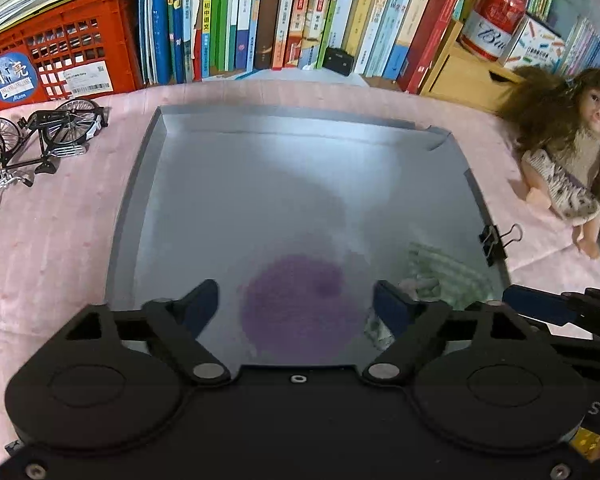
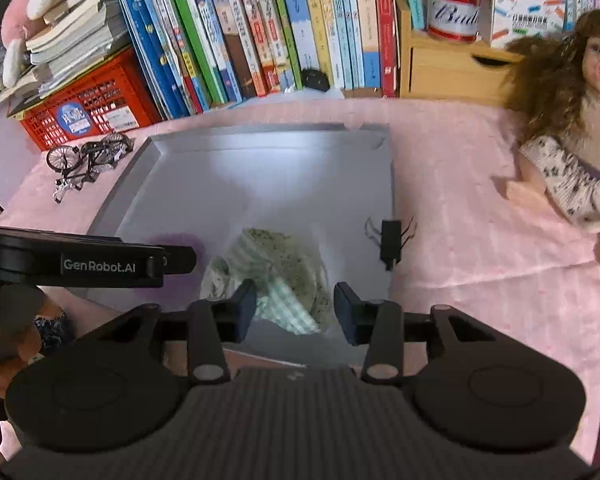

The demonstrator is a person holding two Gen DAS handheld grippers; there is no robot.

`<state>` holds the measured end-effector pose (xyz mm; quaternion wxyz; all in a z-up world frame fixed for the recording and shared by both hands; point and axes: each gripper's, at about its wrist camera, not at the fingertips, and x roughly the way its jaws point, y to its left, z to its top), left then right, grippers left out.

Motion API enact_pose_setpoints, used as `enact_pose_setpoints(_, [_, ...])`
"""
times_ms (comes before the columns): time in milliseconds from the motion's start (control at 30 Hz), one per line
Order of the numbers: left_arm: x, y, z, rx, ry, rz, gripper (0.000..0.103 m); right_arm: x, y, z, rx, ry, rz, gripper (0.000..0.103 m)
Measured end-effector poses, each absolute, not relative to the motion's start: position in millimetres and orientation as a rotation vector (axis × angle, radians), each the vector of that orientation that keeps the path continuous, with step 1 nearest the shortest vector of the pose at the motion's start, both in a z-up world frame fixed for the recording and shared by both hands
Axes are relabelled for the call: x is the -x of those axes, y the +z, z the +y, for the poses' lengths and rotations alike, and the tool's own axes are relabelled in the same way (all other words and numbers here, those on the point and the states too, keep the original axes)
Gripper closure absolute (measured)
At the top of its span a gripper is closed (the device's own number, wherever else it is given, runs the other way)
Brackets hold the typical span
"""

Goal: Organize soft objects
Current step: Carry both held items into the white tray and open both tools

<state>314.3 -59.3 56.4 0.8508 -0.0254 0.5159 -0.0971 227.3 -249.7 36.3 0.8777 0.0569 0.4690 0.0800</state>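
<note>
From the left wrist camera, the left gripper (image 1: pixel 296 310) hangs over the near part of a shallow grey tray (image 1: pixel 140 184), its two fingers spread wide with nothing between them. Under the gap a blurred purple patch (image 1: pixel 300 304) shows on the tray floor – too soft to say what it is. A crumpled green-and-white cloth (image 1: pixel 444 276) lies in the tray's near right part, just beyond the right-hand finger. A black binder clip (image 1: pixel 496 240) grips the tray's right rim. On the pink tablecloth (image 1: pixel 60 248) a small model bicycle (image 1: pixel 40 136) lies to the left of the tray, and a doll (image 1: pixel 572 144) with long brown hair lies to the right.

From the right wrist camera, the right gripper (image 2: pixel 296 308) has its fingers apart, not closed on anything; the cloth (image 2: pixel 272 276) sits in the tray (image 2: pixel 124 184) directly ahead of and partly between the fingertips, though contact cannot be judged. The left gripper (image 2: pixel 100 266) reaches in from the left edge – its fingers are not readable from here. The doll (image 2: pixel 572 128) lies well to the right, with a row of books (image 2: pixel 260 28) behind
</note>
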Motion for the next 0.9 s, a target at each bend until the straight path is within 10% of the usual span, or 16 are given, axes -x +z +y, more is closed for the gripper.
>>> enact_pose_setpoints(900, [-167, 142, -44, 0.072, -0.4, 0.778, 0.013, -93, 115, -255, -0.071, 0.216, 0.537, 0.0])
